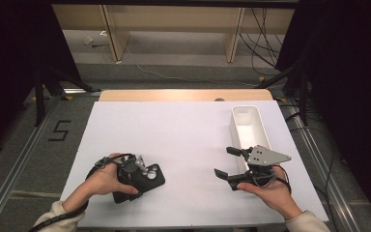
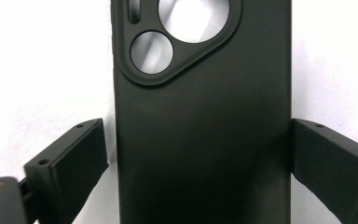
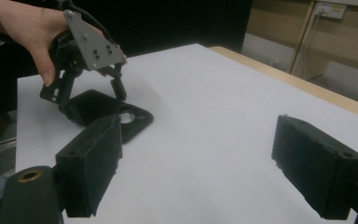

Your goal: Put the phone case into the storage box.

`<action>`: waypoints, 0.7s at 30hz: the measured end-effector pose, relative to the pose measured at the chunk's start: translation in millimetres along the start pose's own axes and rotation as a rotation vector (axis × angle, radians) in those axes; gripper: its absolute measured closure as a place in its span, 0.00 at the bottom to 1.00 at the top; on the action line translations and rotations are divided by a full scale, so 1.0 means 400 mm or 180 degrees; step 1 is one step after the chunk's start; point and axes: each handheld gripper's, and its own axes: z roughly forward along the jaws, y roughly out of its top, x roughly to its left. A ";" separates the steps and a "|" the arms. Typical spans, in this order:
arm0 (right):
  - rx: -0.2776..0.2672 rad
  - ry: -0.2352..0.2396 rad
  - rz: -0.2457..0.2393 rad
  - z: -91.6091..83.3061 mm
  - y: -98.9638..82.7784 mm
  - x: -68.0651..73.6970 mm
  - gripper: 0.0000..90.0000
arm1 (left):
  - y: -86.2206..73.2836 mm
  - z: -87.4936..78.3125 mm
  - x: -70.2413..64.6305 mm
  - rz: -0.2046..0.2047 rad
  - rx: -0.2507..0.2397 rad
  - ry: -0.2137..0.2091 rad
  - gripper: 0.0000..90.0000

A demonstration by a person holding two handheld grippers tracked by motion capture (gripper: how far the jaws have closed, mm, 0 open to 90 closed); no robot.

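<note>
From the high view, the work looks barely begun: the black phone case (image 1: 145,181) lies flat on the white surface (image 1: 183,135) at the lower left of the frame, and the long white tray (image 1: 263,126) at the right stands with nothing in it, so I'd judge that if the case is meant for the tray, the lift and the carry are both left to do. The left gripper (image 1: 134,170) hangs right over the case with a hand wrapped round it, while the right gripper (image 1: 229,162) sits at the lower right, just beside the near end of the tray, its jaws wide apart with nothing between them. In the left gripper view the case fills the middle of the frame, camera cut-outs toward the top, and the two black pads (image 2: 81,158) stand either side of it; the right-hand one looks to be at the case's edge, the left one shows a thin white gap, so I'd call it open and straddling the case, not yet clamped. In the right gripper view its own pads (image 3: 91,163) stand far apart over bare white surface, holding and touching nothing, and at the upper left the other hand (image 3: 25,28) holds its gripper down on the case.
</note>
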 end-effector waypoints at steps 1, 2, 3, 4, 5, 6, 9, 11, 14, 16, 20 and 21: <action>-0.0003 0.0000 -0.0006 0.000 0.000 0.000 0.19 | 0.001 0.000 0.000 0.0006 0.0005 -0.0005 0.07; -0.0004 0.0000 -0.0006 0.000 0.000 0.000 0.19 | 0.001 0.000 0.001 0.0015 0.0011 -0.0011 0.07; -0.0006 -0.0002 -0.0007 0.000 0.000 0.000 0.19 | 0.002 0.000 0.001 0.0022 0.0014 -0.0024 0.08; -0.0008 -0.0003 -0.0007 0.001 0.000 0.000 0.19 | 0.002 0.000 0.002 0.0026 0.0018 -0.0034 0.08; -0.0007 -0.0002 -0.0008 0.001 0.000 0.000 0.19 | 0.003 0.000 0.003 0.0037 0.0025 -0.0042 0.08; -0.0007 -0.0002 -0.0008 0.001 0.000 0.000 0.19 | 0.003 0.000 0.003 0.0037 0.0025 -0.0042 0.08; -0.0001 0.0003 0.0003 0.001 0.000 0.001 0.19 | 0.004 0.001 0.004 0.0063 0.0041 -0.0046 0.08; -0.0002 0.0004 0.0004 0.002 0.000 0.001 0.19 | 0.005 0.000 0.004 0.0064 0.0044 -0.0047 0.08; -0.0001 0.0000 0.0002 0.002 0.000 0.000 0.19 | 0.005 0.000 0.003 0.0070 0.0041 -0.0056 0.09; 0.0004 0.0005 0.0005 0.002 0.000 0.001 0.19 | 0.005 -0.001 0.002 0.0072 0.0046 -0.0056 0.09; 0.0003 0.0008 0.0004 0.003 0.000 0.001 0.19 | 0.006 -0.003 0.001 0.0073 0.0042 -0.0059 0.13; 0.0004 0.0006 0.0005 0.003 0.000 0.001 0.19 | 0.006 -0.004 0.001 0.0072 0.0043 -0.0061 0.13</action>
